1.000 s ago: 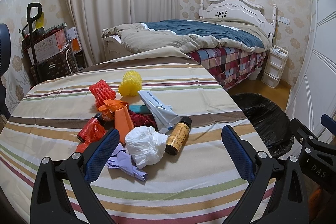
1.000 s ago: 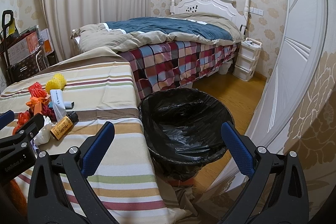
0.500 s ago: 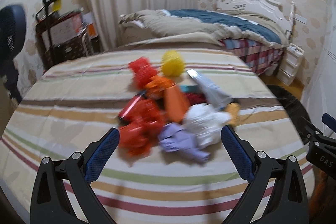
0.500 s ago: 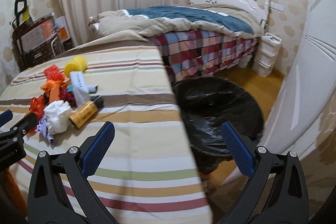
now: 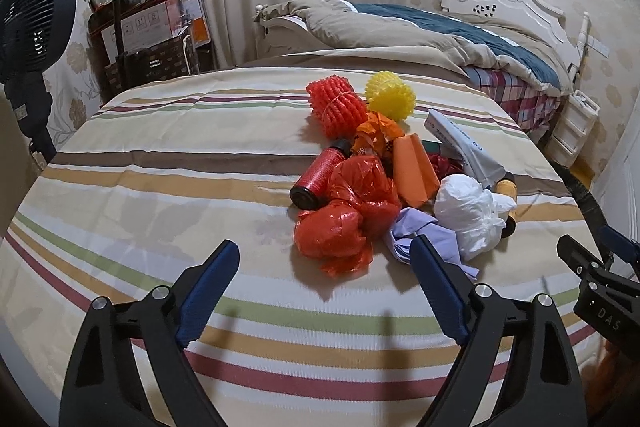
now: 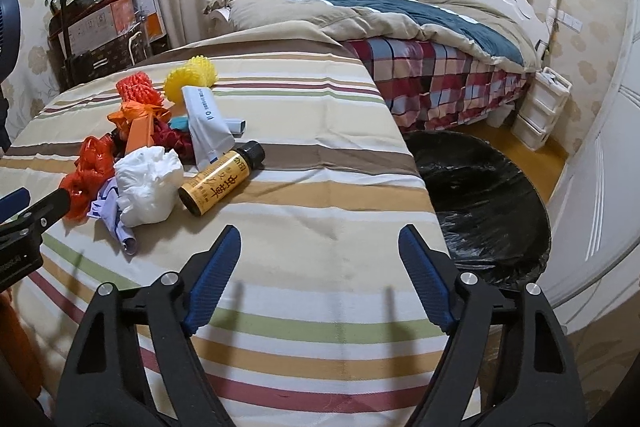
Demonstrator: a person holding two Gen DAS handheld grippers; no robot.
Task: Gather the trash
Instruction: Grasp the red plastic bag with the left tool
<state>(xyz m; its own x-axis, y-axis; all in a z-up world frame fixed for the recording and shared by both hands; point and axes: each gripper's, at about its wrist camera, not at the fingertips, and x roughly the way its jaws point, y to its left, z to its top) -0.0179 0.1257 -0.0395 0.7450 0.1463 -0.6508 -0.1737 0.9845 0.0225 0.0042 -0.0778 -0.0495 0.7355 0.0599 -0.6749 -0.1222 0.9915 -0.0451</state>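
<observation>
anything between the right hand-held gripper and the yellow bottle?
Nothing visible. Bare striped cloth lies between the right hand-held gripper, jaws closing on nothing, and the yellow bottle. The white crumpled bag sits beside the bottle, not in front.

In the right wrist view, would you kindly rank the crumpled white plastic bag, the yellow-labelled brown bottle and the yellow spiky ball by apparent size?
1. Crumpled white plastic bag
2. Yellow-labelled brown bottle
3. Yellow spiky ball, though it lies farther from the camera.

Striped tablecloth (image 5: 168, 163) under a heap: red bags (image 5: 348, 211), white wad (image 5: 468, 215), yellow bottle (image 6: 220, 179), spiky balls (image 5: 390, 101).
</observation>
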